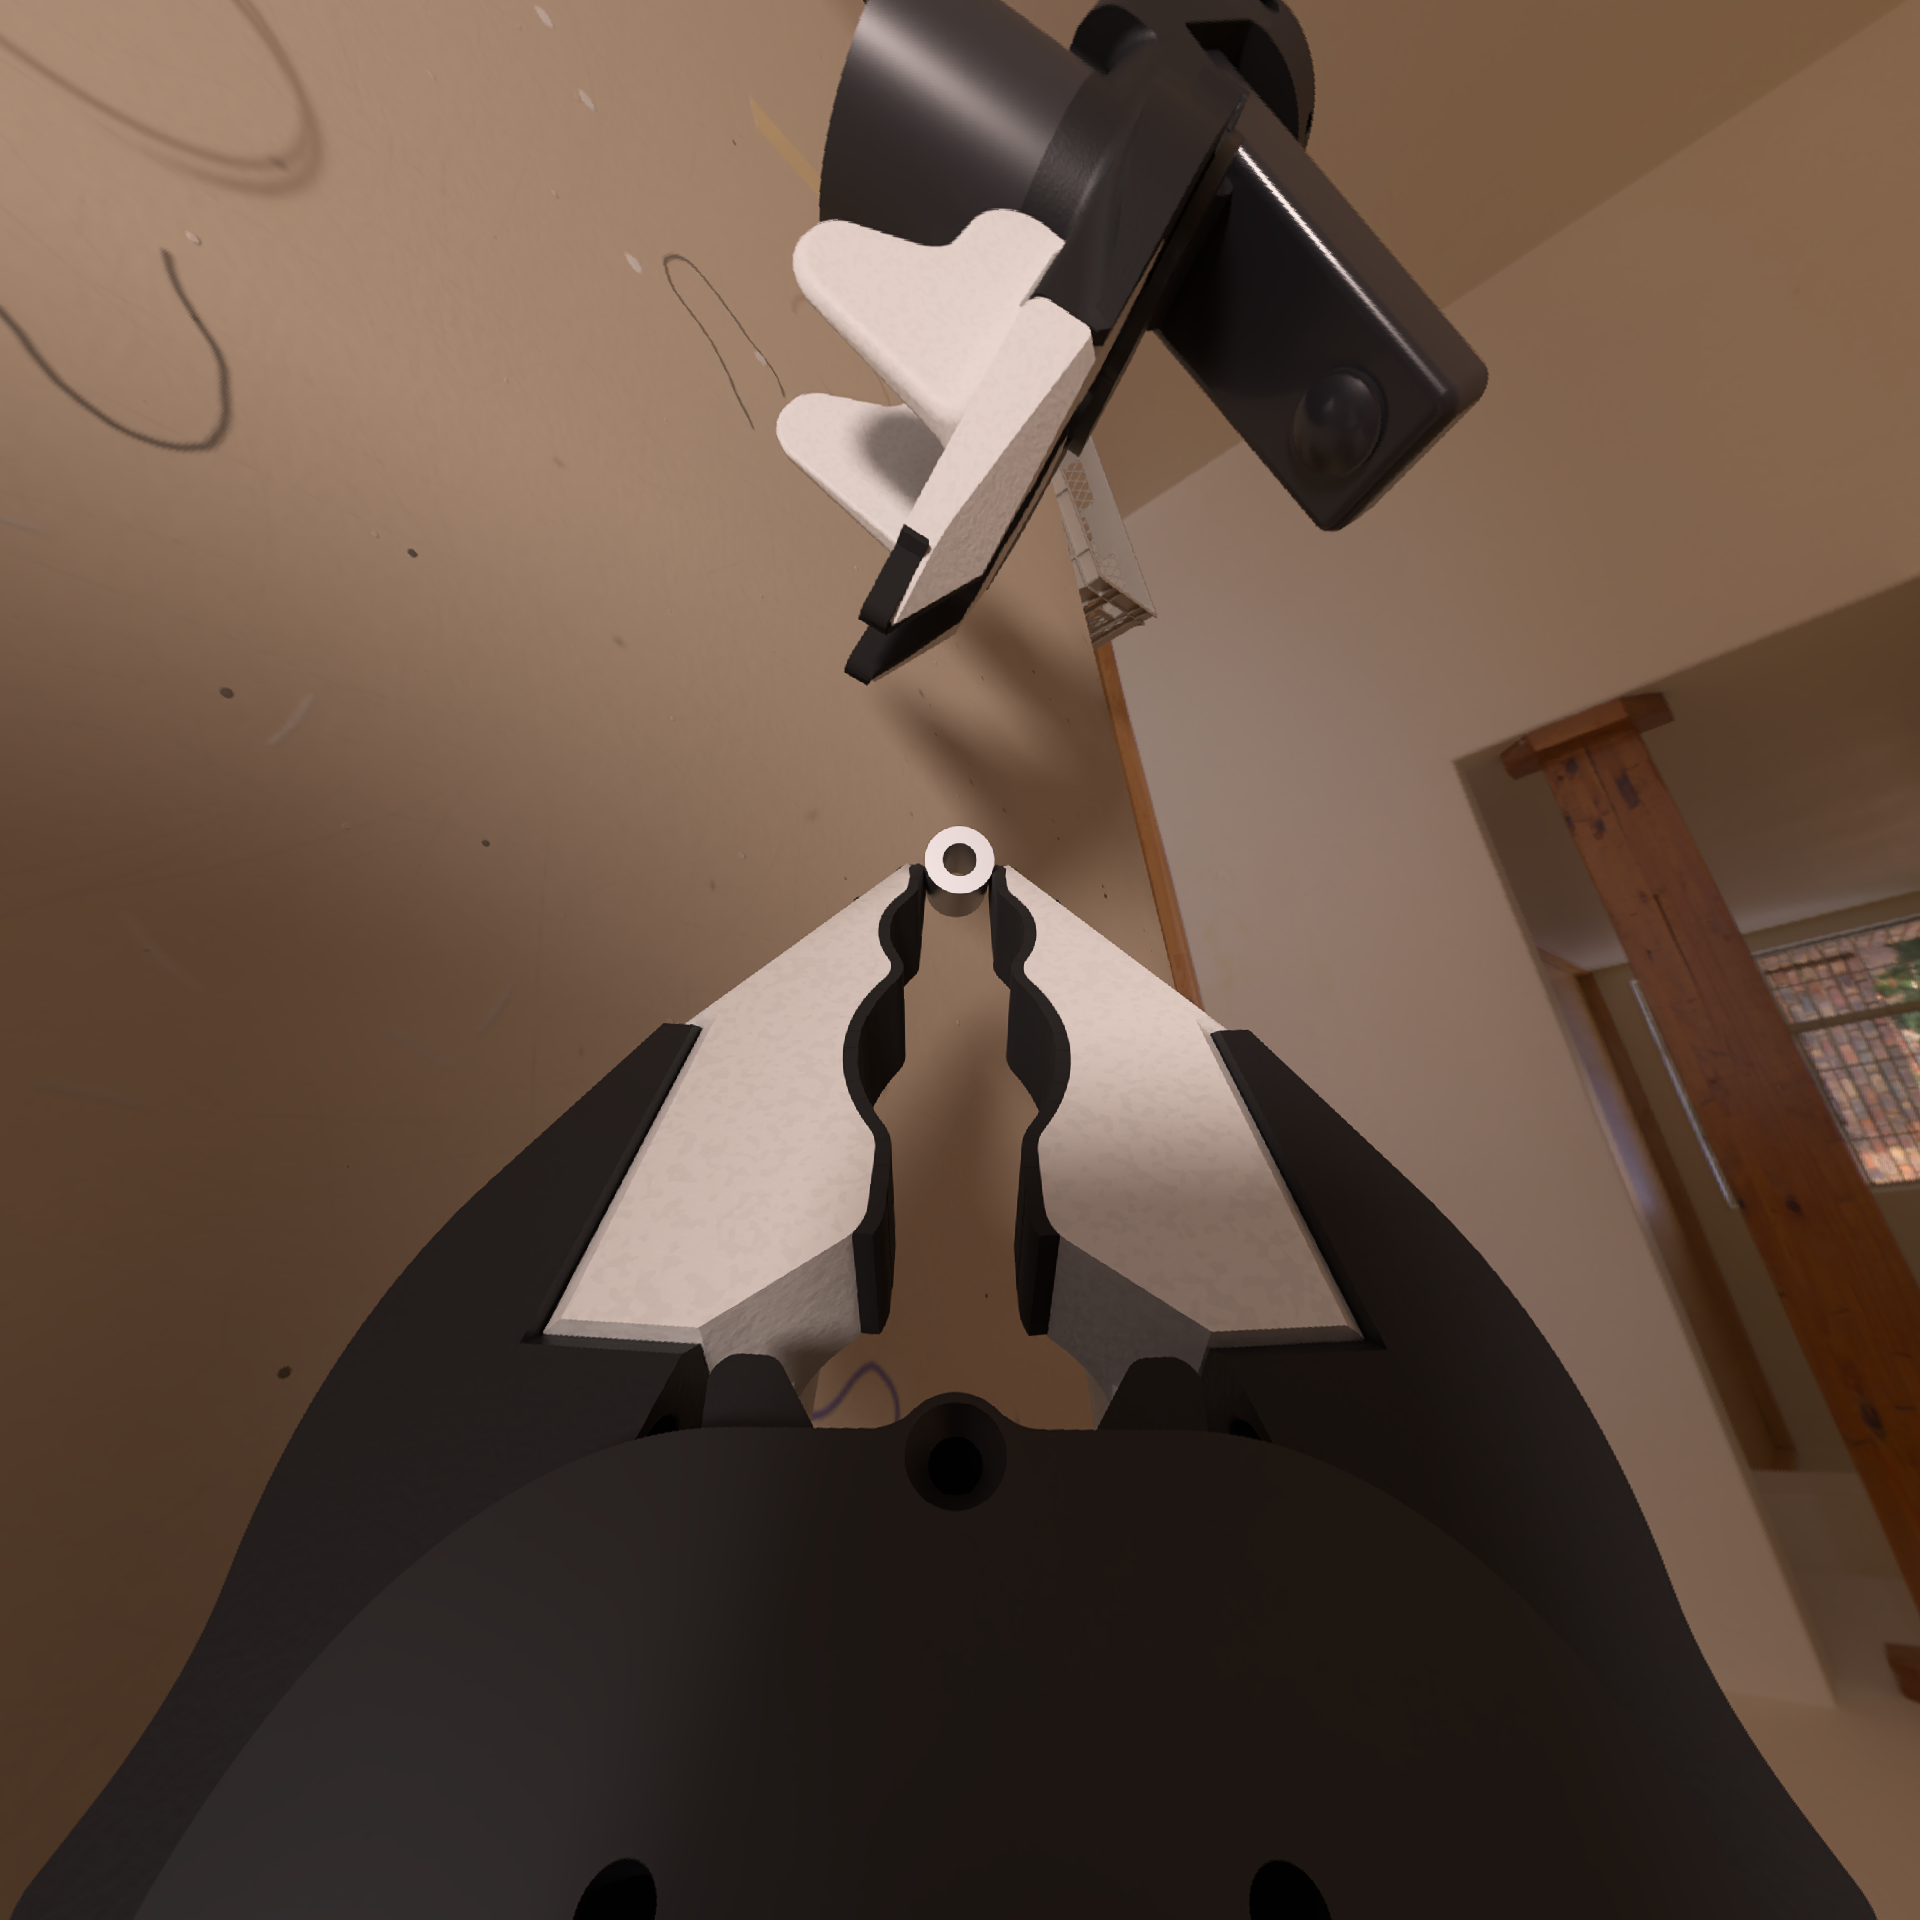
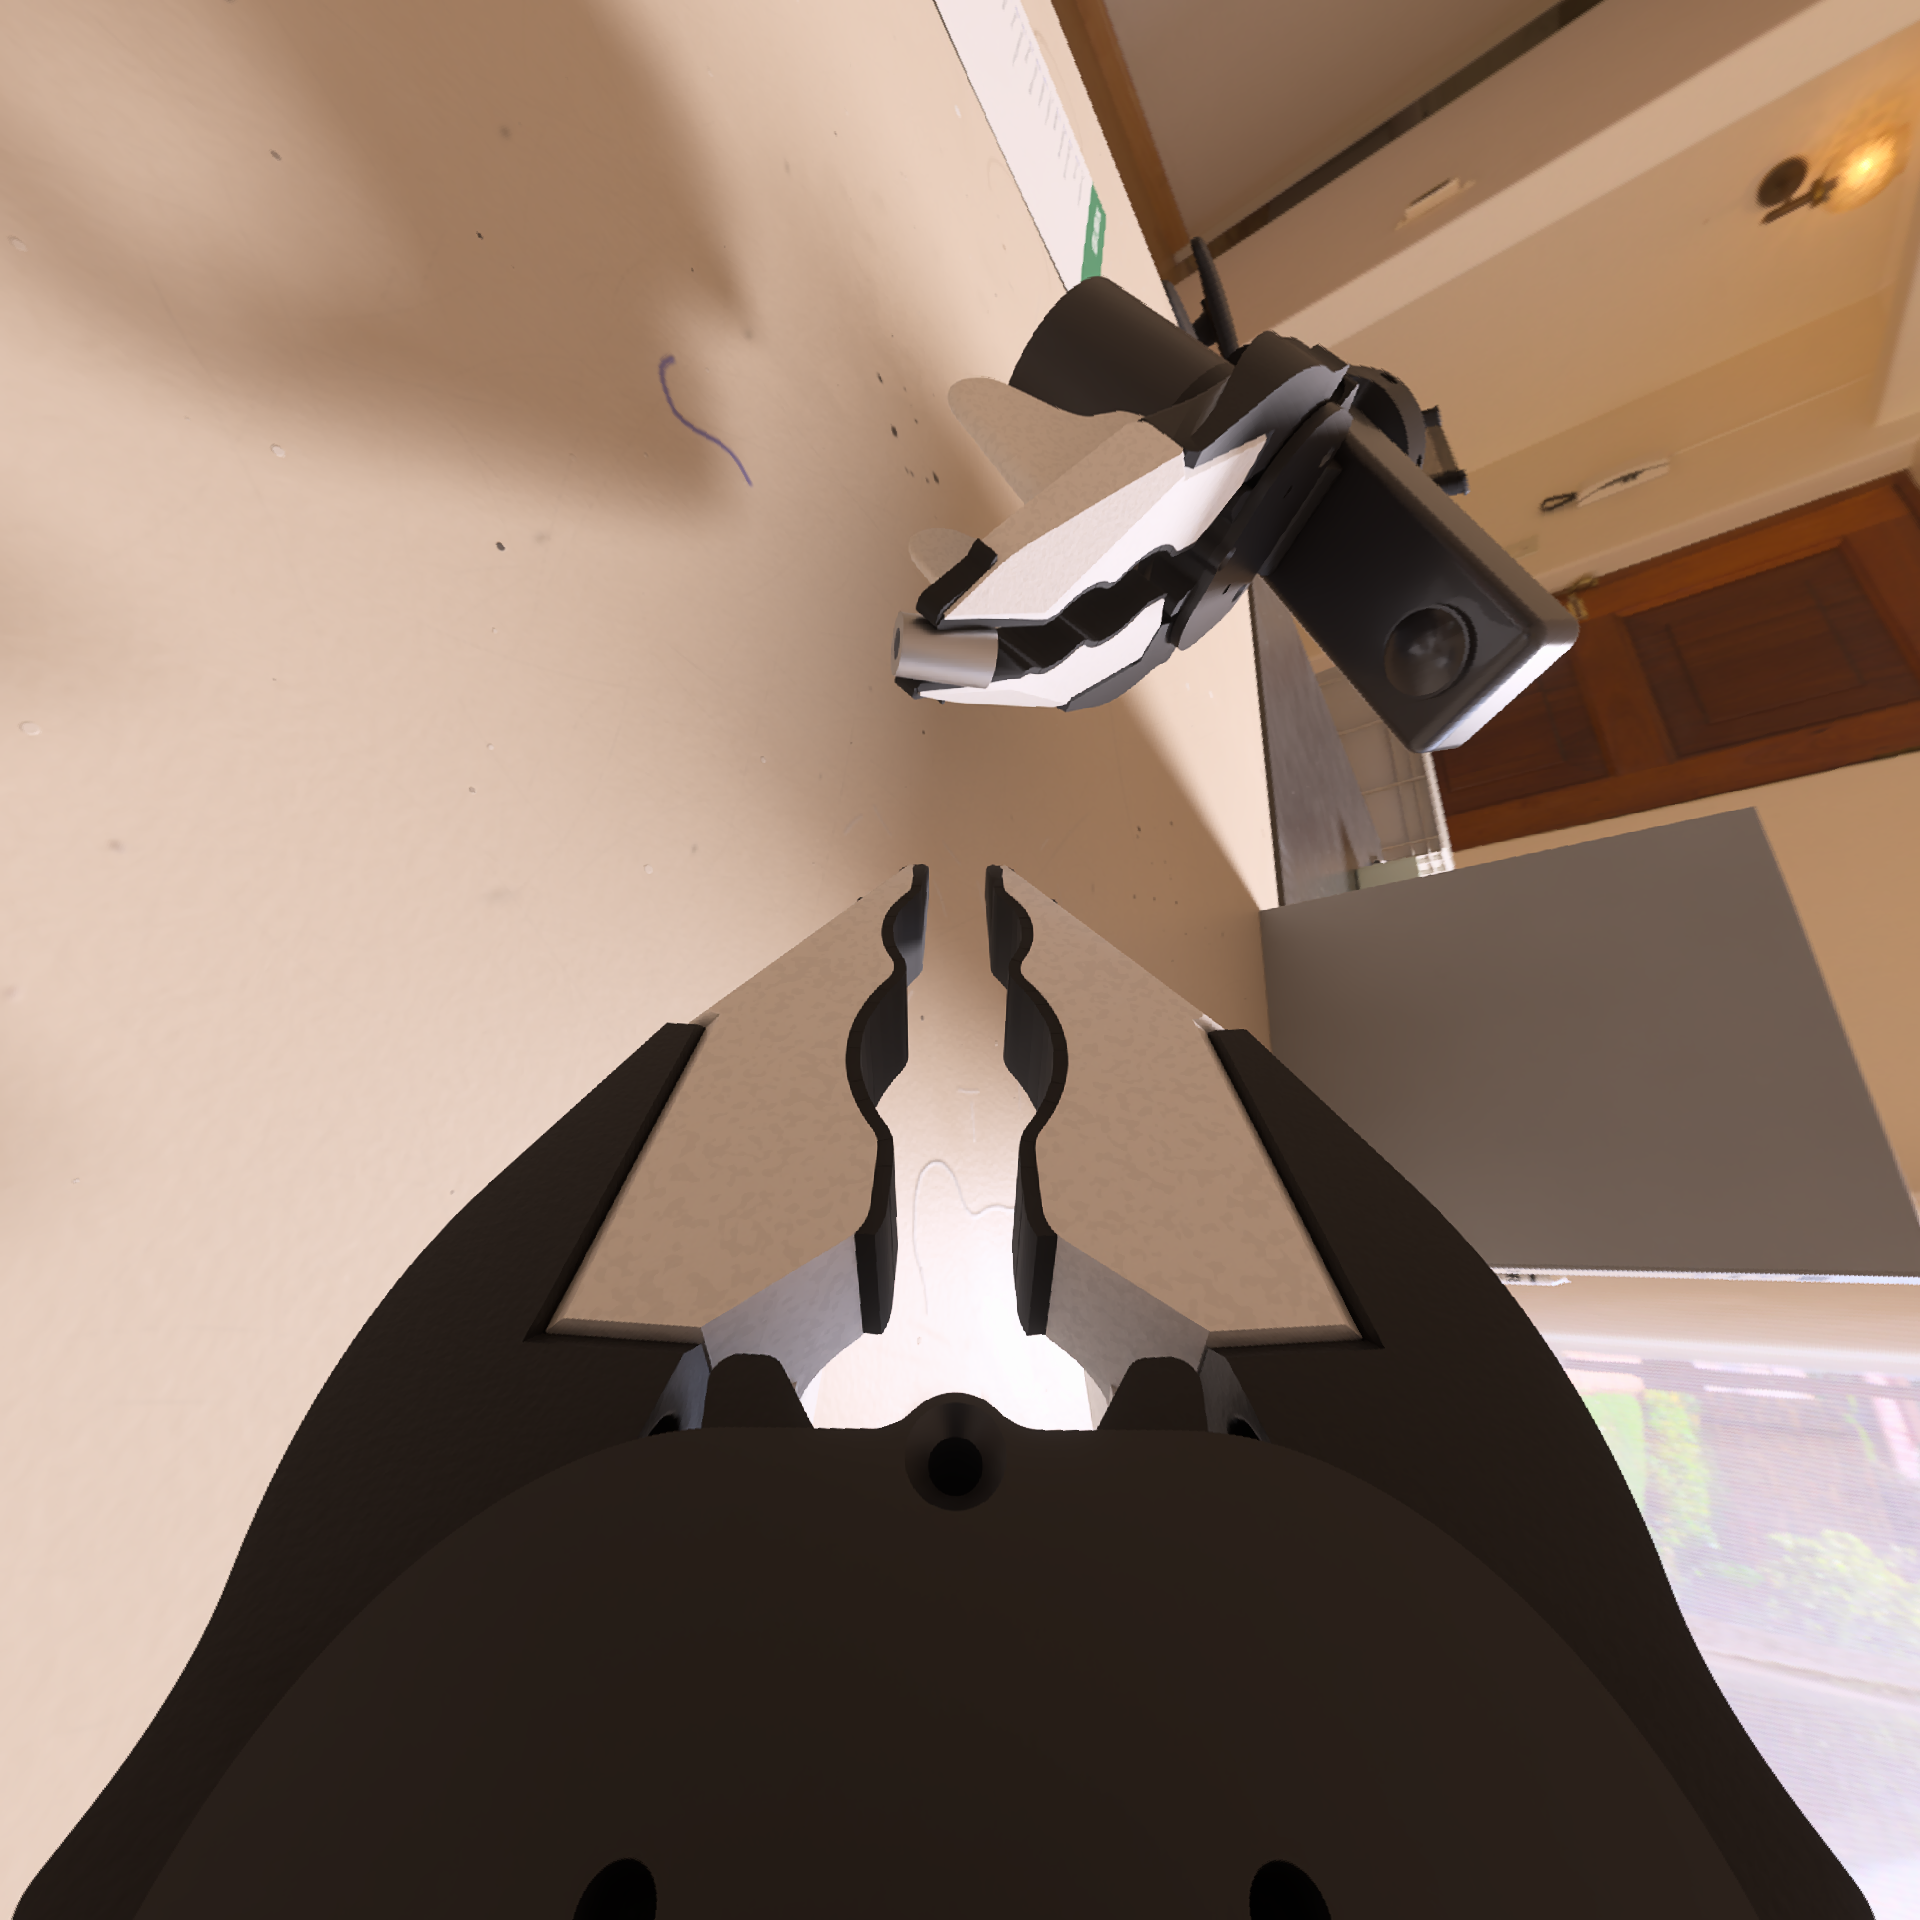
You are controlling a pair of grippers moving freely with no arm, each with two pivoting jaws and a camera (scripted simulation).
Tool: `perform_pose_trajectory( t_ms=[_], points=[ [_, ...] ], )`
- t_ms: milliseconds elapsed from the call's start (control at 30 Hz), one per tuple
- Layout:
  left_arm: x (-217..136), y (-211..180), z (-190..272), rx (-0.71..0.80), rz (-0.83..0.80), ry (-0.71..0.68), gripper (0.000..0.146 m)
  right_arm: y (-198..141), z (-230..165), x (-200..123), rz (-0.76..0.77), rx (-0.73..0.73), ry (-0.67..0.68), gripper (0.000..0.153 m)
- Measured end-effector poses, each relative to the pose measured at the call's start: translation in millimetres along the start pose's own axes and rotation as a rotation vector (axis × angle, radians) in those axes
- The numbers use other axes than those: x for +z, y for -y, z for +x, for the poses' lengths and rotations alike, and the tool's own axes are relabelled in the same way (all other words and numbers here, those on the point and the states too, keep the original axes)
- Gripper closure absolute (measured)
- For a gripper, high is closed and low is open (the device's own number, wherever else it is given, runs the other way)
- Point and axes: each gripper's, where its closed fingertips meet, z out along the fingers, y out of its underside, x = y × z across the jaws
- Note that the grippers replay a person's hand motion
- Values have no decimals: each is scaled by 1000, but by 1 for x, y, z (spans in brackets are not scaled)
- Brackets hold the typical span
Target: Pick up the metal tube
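The metal tube is a short silver cylinder with a hole through it, seen end-on in the left wrist view. My left gripper is shut on the metal tube at its very fingertips and holds it above the tan table. In the right wrist view the left gripper shows farther off with the tube lying sideways between its tips. My right gripper is empty, its jaws a narrow gap apart. It also shows in the left wrist view, above and beyond the tube.
The table bears pen scribbles and specks. Its edge runs along the right, with a wooden rail. A wooden post stands beyond it. A grey box and a white strip lie at the right.
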Motion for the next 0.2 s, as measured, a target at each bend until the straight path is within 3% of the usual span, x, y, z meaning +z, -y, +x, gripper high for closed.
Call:
perform_pose_trajectory(
  t_ms=[200],
  points=[
    [2,3,-1,3,29,20,134,3,0,1,6,-23,-26,142]
  ],
)
